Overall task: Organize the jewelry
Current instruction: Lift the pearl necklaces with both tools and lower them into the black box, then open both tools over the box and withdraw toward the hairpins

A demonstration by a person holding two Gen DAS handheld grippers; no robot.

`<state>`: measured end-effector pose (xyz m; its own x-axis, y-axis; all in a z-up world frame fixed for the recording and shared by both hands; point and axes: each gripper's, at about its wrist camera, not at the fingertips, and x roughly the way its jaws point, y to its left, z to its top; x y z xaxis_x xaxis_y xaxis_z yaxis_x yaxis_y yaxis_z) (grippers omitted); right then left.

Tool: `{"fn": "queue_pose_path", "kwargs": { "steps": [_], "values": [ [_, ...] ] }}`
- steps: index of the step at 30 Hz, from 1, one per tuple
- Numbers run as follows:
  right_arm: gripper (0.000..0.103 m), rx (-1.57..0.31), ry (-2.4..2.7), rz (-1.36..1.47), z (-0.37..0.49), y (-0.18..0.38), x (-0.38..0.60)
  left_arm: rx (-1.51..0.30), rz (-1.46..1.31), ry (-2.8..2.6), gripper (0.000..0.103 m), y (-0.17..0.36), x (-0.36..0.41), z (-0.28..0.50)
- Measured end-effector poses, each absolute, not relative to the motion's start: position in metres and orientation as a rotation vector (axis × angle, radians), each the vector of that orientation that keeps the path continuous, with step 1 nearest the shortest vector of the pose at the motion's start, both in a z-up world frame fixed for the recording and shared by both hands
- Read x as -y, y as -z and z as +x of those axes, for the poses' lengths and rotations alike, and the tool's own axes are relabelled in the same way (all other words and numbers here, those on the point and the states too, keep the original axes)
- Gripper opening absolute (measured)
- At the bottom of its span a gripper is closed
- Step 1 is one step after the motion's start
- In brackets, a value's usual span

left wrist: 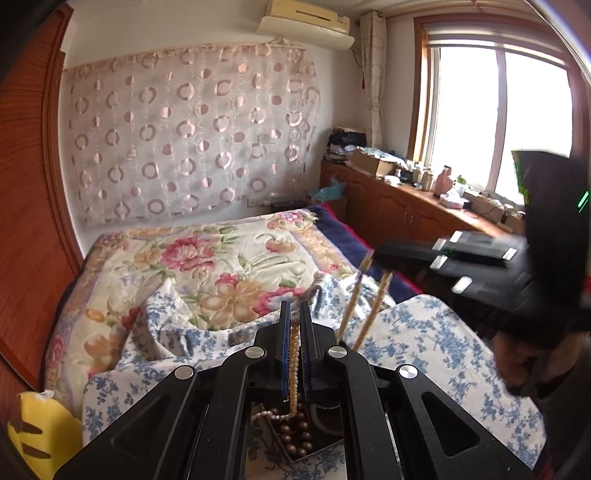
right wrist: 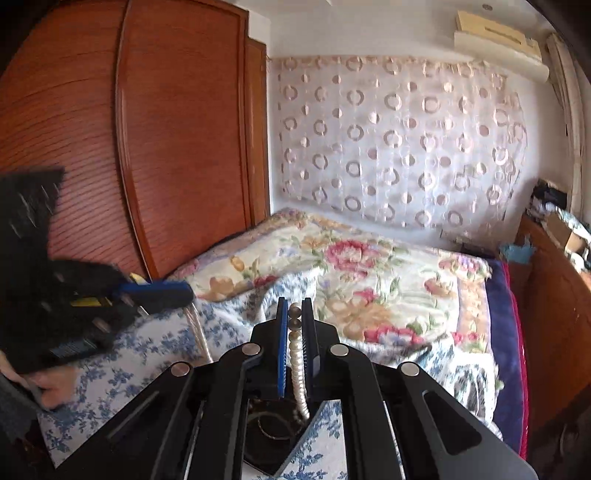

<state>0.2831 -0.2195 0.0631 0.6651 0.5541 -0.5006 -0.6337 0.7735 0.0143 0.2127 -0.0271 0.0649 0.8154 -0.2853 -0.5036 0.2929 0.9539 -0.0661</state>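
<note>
Between both grippers' closed jaws, pearl necklace.

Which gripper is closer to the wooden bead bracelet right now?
Left. The left gripper hangs directly above the wooden bead bracelet; the right gripper is off to its right.

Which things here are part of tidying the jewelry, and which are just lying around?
For the job: pearl necklace, held between the left gripper and the right gripper; brown bead bracelet; dark jewelry box.

Lying about: floral quilt, yellow plush toy, air conditioner.
</note>
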Motion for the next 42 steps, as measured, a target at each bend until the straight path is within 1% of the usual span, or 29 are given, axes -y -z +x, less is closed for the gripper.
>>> {"fn": "queue_pose_path", "kwargs": {
  "steps": [5, 10, 20, 21, 22, 23, 29, 34, 41, 42],
  "values": [
    [0.008, -0.57, -0.675, -0.153, 0.293, -0.036, 0.221, -0.503, 0.002, 0.343, 0.004, -0.083, 0.037, 0.208],
    [0.008, -0.577, -0.677, -0.145, 0.289, -0.028, 0.224, -0.474, 0.027, 0.316, 0.004, -0.097, 0.042, 0.208],
    [0.01, -0.578, -0.701, -0.151, 0.275, -0.024, 0.222, -0.564, 0.011, 0.271, 0.006, -0.058, 0.024, 0.209],
    [0.009, -0.578, -0.7, -0.152, 0.272, -0.024, 0.222, -0.57, 0.012, 0.268, 0.01, -0.054, 0.022, 0.206],
    [0.009, -0.577, -0.7, -0.152, 0.269, -0.025, 0.223, -0.576, 0.013, 0.265, 0.016, -0.05, 0.021, 0.202],
    [0.01, -0.575, -0.7, -0.153, 0.265, -0.024, 0.224, -0.581, 0.015, 0.264, 0.018, -0.046, 0.02, 0.197],
    [0.009, -0.584, -0.686, -0.144, 0.23, -0.01, 0.234, -0.611, 0.037, 0.259, 0.02, -0.02, 0.019, 0.166],
    [0.009, -0.602, -0.663, -0.147, 0.192, 0.011, 0.246, -0.646, 0.052, 0.253, 0.03, 0.006, 0.018, 0.137],
    [0.01, -0.626, -0.642, -0.119, 0.143, 0.032, 0.267, -0.693, 0.051, 0.233, 0.04, 0.038, 0.014, 0.094],
    [0.01, -0.634, -0.635, -0.111, 0.135, 0.036, 0.271, -0.699, 0.053, 0.229, 0.044, 0.042, 0.013, 0.088]
  ]
}}
